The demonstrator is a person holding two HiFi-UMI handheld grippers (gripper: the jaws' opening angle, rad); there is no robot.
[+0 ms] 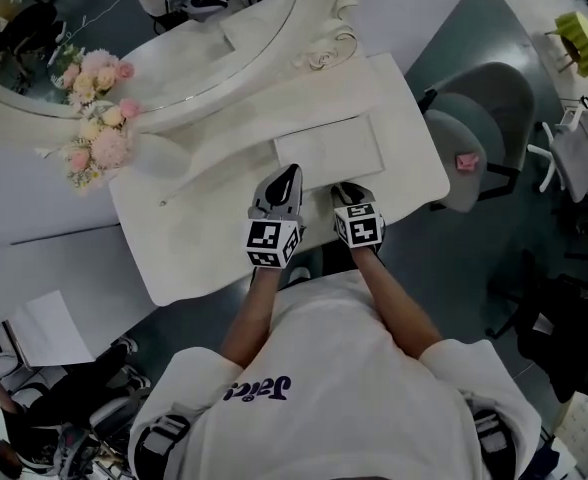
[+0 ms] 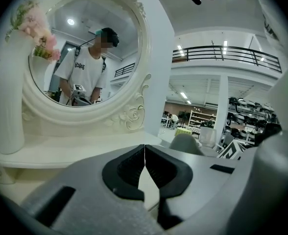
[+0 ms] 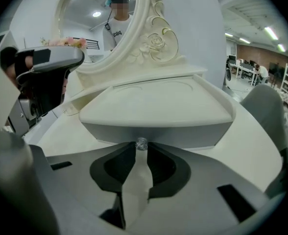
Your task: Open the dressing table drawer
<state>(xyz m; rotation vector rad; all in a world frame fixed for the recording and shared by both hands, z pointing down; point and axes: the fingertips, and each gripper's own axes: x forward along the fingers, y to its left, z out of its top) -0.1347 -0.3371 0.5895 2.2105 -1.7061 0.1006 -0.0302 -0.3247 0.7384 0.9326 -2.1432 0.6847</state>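
Fingers (image 3: pixel 116 167) astride glassy knob (image 3: pixel 141 144), cream drawer (image 3: pixel 154 129)

the left forearm (image 1: pixel 257 313) and right forearm (image 1: pixel 392 293) reach forward side by side. the left gripper (image 1: pixel 290 174) points nearly level, its 2 jaws closed tip to tip with nothing between them. the right gripper (image 1: pixel 346 192), just beside it, tilts downward; its 2 jaws stand slightly apart, a small knob (image 3: pixel 141 143) at their tips, not pinched.

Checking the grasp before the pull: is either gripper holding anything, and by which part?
Nothing is held. The right gripper is open, the drawer knob at its tips, ungripped; the left gripper is shut, empty.
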